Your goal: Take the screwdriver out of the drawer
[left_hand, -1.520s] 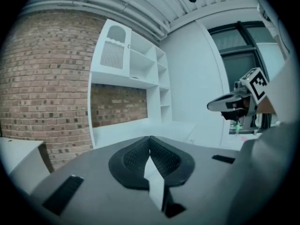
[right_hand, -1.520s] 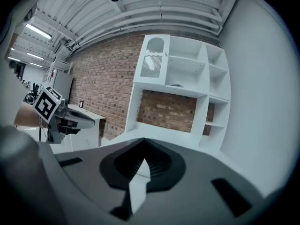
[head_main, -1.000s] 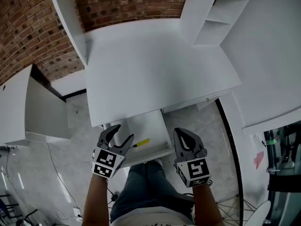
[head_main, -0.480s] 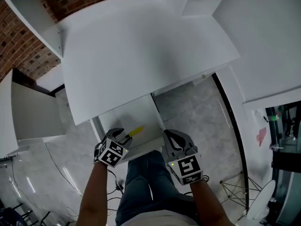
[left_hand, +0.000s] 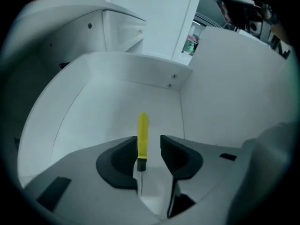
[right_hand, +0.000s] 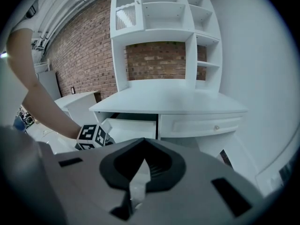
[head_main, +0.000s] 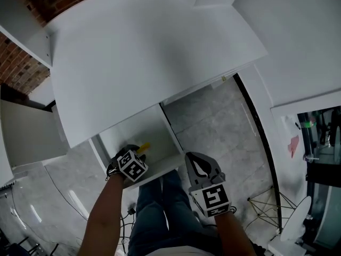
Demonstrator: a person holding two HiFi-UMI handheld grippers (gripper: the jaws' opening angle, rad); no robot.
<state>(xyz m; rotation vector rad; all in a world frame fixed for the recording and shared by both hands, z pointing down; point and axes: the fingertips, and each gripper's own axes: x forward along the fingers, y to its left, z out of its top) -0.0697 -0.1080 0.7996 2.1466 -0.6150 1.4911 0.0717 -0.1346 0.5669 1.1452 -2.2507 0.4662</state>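
Observation:
A yellow-handled screwdriver (left_hand: 142, 134) lies on the floor of the open white drawer (left_hand: 136, 71), its metal tip toward me. My left gripper (left_hand: 149, 148) points steeply down into the drawer with the handle between its jaws. The jaws are closing; the left pad is at the handle and a gap remains on the right. In the head view the left gripper (head_main: 133, 151) reaches into the drawer (head_main: 162, 167) beside the screwdriver (head_main: 143, 146). My right gripper (head_main: 197, 161) hangs in front of the drawer, shut and empty. From the right gripper (right_hand: 143, 162) I see the drawer (right_hand: 129, 128).
The white desk top (head_main: 144, 52) overhangs the back of the drawer. A second, closed drawer with a knob (right_hand: 199, 123) sits to the right. A white hutch with shelves (right_hand: 164, 36) stands on the desk against a brick wall. The person's legs are below the drawer front.
My left gripper has dropped from in front of the drawer down into it, over the screwdriver, and its jaws have narrowed. The right gripper has sunk a little.

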